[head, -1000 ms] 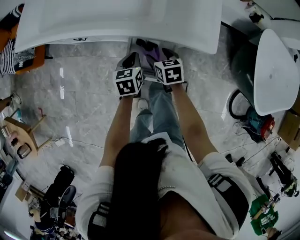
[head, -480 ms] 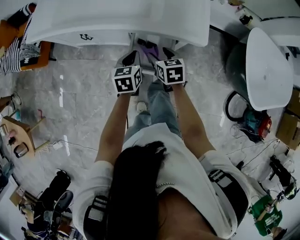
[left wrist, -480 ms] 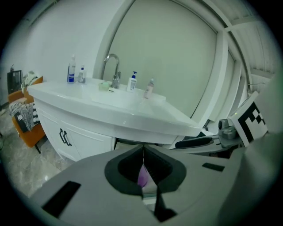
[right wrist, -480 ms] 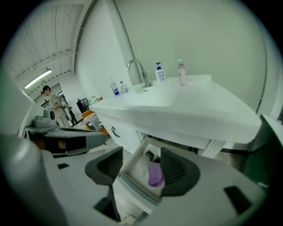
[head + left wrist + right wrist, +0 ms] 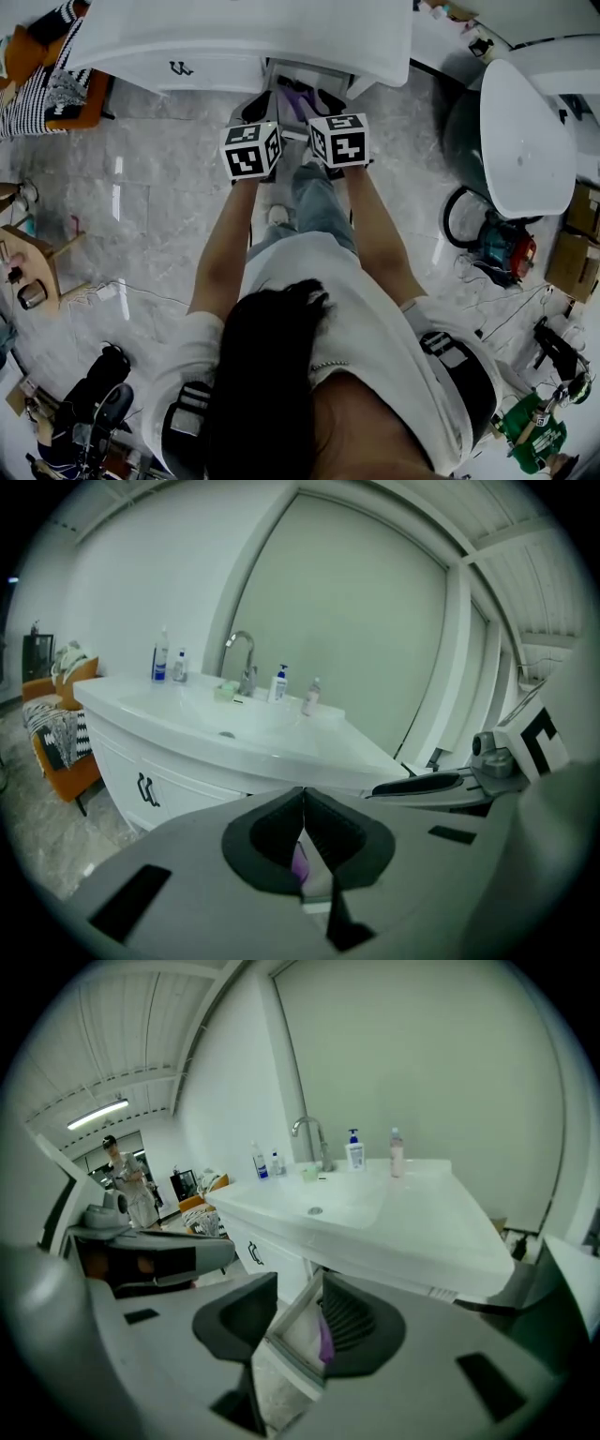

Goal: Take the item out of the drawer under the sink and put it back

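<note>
Marble floor (image 5: pixel 159 206) spread under a white sink counter (image 5: pixel 234 733), which stood ahead of both grippers with a tap (image 5: pixel 242 658) and a few bottles on top. Below the counter's edge, straight ahead of and under the right gripper (image 5: pixel 300 1276), a drawer (image 5: pixel 286 1346) stood pulled open. The purple item (image 5: pixel 324 1340) lay inside it, untouched by either gripper. It showed only as a narrow strip in the gap between the right gripper's jaws, close against the right-hand pad. Its long axis ran roughly away from the jaws, into the drawer; which end pointed forward could not be told.

The right gripper's jaws stood well apart and held nothing, with the drawer framed between them. The left gripper (image 5: pixel 303 797) hung just beside it, on its left. Its pads met at the tips and gripped nothing, and a sliver of purple showed through the hollow behind them. A dark cabinet handle (image 5: pixel 145 787) sat off to this gripper's left.
</note>
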The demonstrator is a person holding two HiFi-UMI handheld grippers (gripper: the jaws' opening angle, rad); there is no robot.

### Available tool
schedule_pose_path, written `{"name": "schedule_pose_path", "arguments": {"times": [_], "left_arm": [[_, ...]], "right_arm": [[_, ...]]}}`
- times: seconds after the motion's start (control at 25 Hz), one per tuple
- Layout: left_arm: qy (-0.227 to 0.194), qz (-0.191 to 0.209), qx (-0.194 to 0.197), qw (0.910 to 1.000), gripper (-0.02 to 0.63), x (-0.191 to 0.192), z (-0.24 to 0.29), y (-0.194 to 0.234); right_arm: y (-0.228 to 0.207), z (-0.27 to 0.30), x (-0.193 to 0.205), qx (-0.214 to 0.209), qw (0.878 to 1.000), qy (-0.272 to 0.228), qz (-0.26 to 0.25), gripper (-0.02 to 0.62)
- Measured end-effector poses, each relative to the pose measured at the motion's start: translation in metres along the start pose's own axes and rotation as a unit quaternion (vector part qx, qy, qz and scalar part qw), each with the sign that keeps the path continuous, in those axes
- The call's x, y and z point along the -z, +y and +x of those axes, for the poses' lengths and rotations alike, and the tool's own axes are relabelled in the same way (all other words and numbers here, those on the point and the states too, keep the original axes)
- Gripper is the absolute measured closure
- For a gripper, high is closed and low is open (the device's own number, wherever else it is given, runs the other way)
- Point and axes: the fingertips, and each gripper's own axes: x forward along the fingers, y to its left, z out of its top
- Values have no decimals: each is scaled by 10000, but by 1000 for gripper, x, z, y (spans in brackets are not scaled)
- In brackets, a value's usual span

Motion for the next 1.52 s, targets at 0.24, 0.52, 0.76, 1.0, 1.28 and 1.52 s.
{"name": "schedule_pose_path", "arguments": {"times": [0.24,0.52,0.76,1.0,1.28,1.52], "left_arm": [[-124,84,100,9998,601,-4,-22,-9],[-493,106,231,9985,601,-15,-43,-14],[-573,155,389,9975,601,-14,-49,-28],[-467,347,469,9972,603,-7,-49,-38],[-681,126,491,9964,601,-14,-50,-40],[-628,127,470,9968,603,-10,-48,-38]], "right_arm": [[11,-23,-12,291,9987,-388,-185,558],[29,-40,-18,410,9959,-768,-256,580],[30,-55,-18,449,9950,-865,-223,580],[29,-59,-15,470,9951,-818,-288,580],[32,-59,-11,424,9956,-793,-273,580],[33,-57,-8,414,9961,-736,-269,580]]}}
